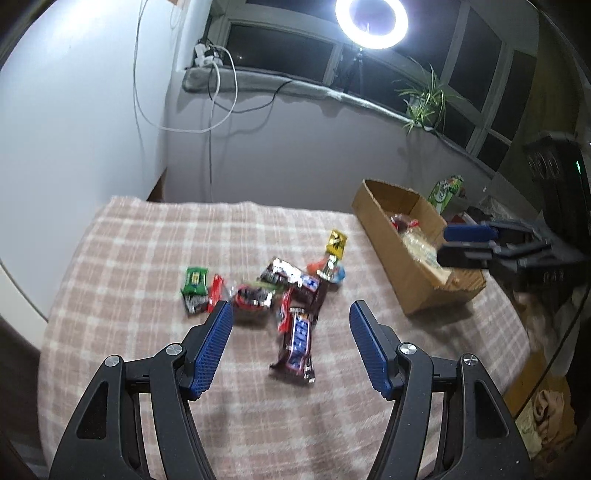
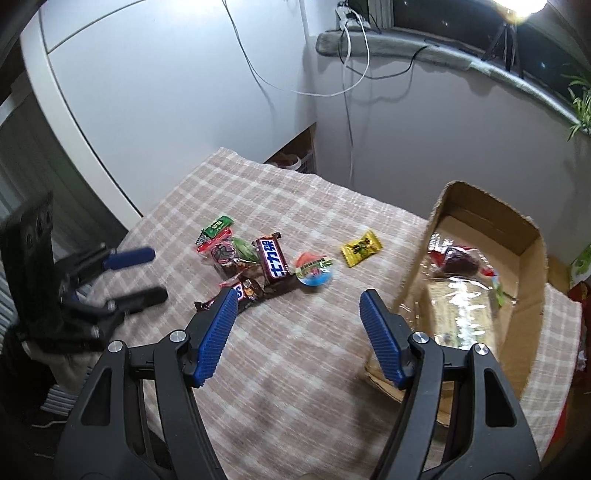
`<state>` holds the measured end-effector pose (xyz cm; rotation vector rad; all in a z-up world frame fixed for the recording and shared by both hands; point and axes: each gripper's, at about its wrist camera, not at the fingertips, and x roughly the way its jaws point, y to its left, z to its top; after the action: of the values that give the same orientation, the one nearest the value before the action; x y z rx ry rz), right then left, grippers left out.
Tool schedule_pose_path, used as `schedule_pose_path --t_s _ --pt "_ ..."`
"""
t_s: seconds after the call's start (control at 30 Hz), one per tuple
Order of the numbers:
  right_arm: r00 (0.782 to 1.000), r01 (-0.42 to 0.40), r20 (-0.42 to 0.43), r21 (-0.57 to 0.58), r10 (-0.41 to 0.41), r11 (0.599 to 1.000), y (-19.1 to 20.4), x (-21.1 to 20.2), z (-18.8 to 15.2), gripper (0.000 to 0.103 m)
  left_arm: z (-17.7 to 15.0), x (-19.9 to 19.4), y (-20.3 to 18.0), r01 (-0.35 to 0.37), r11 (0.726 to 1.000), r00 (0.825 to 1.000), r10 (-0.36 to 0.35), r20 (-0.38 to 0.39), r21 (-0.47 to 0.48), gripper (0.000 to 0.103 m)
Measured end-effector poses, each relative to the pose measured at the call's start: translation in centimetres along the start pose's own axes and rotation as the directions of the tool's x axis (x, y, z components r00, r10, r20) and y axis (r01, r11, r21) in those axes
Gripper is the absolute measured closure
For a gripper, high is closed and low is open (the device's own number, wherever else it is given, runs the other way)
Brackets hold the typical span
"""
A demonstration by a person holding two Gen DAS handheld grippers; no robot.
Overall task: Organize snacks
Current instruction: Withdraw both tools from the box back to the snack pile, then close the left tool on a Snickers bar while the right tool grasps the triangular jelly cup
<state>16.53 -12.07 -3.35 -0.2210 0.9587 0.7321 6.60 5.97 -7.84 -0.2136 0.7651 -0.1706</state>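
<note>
A heap of snacks lies mid-table on the checked cloth [image 1: 147, 251]: a green packet [image 1: 195, 280] [image 2: 218, 225], a red clear packet [image 1: 253, 297] [image 2: 221, 253], two brown bars with blue labels [image 1: 299, 339] [image 2: 273, 258], a round colourful sweet [image 2: 314, 271] and a yellow candy [image 1: 337, 242] [image 2: 361, 247]. My left gripper [image 1: 290, 306] [image 2: 159, 275] hovers open above the near bar, holding nothing. My right gripper [image 2: 299, 295] [image 1: 445, 243] is open and holds nothing, beside the cardboard box [image 1: 406, 284] [image 2: 532, 258], which holds a clear biscuit pack [image 2: 461, 306] and a red-wrapped item [image 2: 460, 260].
The box stands at the table's right side. A green carton [image 1: 445, 188] sits behind it. Cables [image 1: 221, 92] hang down the wall from the window sill, where a ring light [image 1: 371, 20] and a plant [image 1: 424, 99] stand. The cloth ends at the table's far and left edges.
</note>
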Motion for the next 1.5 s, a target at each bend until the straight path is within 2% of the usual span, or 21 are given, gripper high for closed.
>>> schedule_pose_path --t_s 0.2,0.3,0.4,0.6,0.7,0.87,1.13,1.2,1.27,1.5 --pt "0.998 -0.022 -0.065 0.077 0.027 0.997 -0.5 3.2 1.3 0.032 -1.4 1.0 -0.1 0.017 1.000 0.999 -0.017 -0.042 0.012 0.038" --pt "0.993 -0.014 -0.113 0.115 0.027 0.993 -0.8 5.5 2.1 0.041 -1.8 1.8 -0.3 0.027 0.999 0.998 -0.025 -0.065 0.025 0.038" --pt "0.985 -0.013 -0.170 0.158 0.041 0.987 -1.3 7.9 2.7 0.044 -2.2 2.5 -0.6 0.033 0.998 0.996 -0.029 -0.081 0.044 0.040" --pt "0.970 0.036 -0.243 0.171 0.006 0.985 -1.3 11.6 3.3 0.056 -2.3 3.8 -0.5 0.039 0.998 0.994 -0.033 -0.107 0.053 0.044" --pt "0.965 0.070 -0.262 0.168 -0.024 0.983 -1.6 13.0 3.3 0.056 -2.3 4.5 -0.4 0.038 0.998 0.992 -0.030 -0.123 0.057 0.046" --pt "0.958 0.081 -0.287 0.169 -0.030 0.982 -1.9 14.6 3.5 0.057 -2.4 5.5 -0.5 0.043 0.997 0.989 -0.034 -0.143 0.062 0.048" --pt "0.949 0.121 -0.308 0.153 -0.069 0.981 -2.1 15.7 3.4 0.058 -2.4 6.9 -1.2 0.036 0.995 0.987 -0.019 -0.162 0.098 0.051" --pt "0.947 0.125 -0.315 0.153 -0.071 0.980 -2.3 15.9 3.3 0.062 -2.4 7.3 -1.2 0.028 0.994 0.986 -0.011 -0.168 0.102 0.051" --pt "0.945 0.127 -0.318 0.154 -0.073 0.980 -2.5 16.0 3.3 0.068 -2.6 7.8 -1.2 0.021 0.994 0.984 -0.002 -0.177 0.106 0.056" --pt "0.946 0.128 -0.314 0.152 -0.075 0.980 -2.7 15.9 3.3 0.073 -2.9 8.7 -1.1 0.002 0.994 0.982 0.019 -0.186 0.112 0.068"
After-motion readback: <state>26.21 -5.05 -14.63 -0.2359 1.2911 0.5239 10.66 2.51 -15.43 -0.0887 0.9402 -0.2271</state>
